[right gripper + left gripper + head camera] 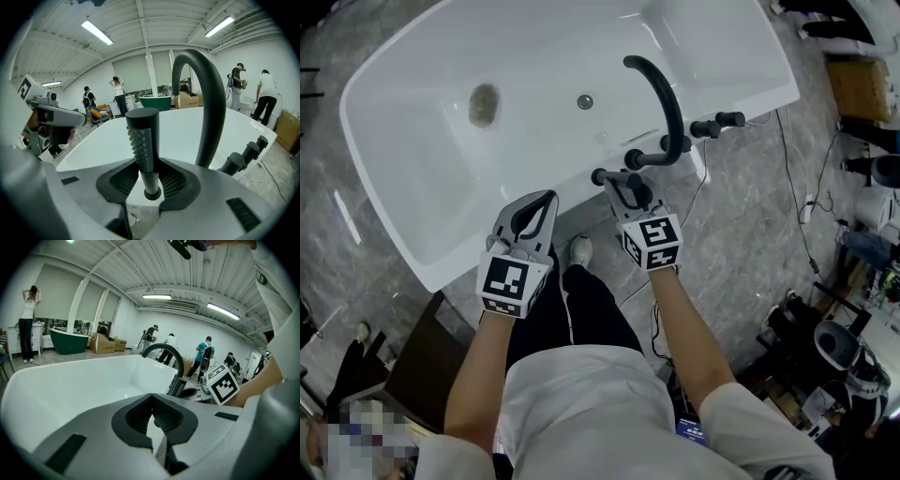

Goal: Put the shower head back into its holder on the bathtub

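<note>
My right tongs (150,168) are pinching the shower head (143,136) low on its slim handle, one ribbed pad on each side. It stands nearly upright between them, with its strip of nubs facing left in the right gripper view. A dark ring sits right at its lower end, but I cannot tell whether that is the holder or part of the head. The head is just left of the black arched spout (206,93), and both rise over the near rim of the white tub (412,141). A row of black knobs (233,163) stands on that rim to the right of the spout. From my head view, these tongs reach over the tub's edge right beside the spout's base, with the marker cube (652,242) facing up at my wrist. My left tongs (546,202) are pressed together at the tips with nothing between them. They hang at the tub's near edge, left of the right pair and apart from it, pointing out across the basin. The drain (484,103) lies well off toward the far end. Beyond the tub, people stand about a bright hall, and a green tub (157,102) sits by the windows. Grey stone floor (741,234) surrounds the white tub.
</note>
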A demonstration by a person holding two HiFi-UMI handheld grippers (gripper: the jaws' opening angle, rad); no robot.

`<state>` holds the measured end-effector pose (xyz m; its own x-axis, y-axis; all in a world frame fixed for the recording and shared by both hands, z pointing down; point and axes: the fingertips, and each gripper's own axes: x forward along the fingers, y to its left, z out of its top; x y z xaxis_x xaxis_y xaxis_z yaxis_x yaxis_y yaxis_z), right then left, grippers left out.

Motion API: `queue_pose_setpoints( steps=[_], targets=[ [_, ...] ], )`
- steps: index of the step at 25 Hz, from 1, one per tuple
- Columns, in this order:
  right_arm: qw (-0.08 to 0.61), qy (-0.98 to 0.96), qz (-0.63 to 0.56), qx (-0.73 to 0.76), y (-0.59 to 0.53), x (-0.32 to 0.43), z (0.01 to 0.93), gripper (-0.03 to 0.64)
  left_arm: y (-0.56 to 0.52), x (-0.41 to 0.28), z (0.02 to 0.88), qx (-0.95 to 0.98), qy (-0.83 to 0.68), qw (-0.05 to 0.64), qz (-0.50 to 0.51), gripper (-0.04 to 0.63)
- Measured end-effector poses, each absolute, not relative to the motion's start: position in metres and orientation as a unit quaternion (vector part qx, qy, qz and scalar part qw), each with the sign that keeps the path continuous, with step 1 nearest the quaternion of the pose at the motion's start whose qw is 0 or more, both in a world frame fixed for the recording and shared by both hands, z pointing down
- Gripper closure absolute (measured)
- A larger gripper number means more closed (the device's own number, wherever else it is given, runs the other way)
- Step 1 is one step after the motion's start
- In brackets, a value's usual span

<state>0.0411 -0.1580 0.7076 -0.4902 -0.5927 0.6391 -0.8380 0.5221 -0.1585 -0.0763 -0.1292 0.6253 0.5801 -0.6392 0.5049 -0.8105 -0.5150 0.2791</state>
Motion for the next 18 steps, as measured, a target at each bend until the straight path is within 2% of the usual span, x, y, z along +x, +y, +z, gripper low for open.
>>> queue_pose_setpoints(
  steps=[18],
  targets=[
    [0.267,-0.833,0.23,0.426,-0.156,0.039,0.72,0.474,-0.146,-0.072,0.641,0.851,-0.428,0.246,0.179,0.586]
  ],
)
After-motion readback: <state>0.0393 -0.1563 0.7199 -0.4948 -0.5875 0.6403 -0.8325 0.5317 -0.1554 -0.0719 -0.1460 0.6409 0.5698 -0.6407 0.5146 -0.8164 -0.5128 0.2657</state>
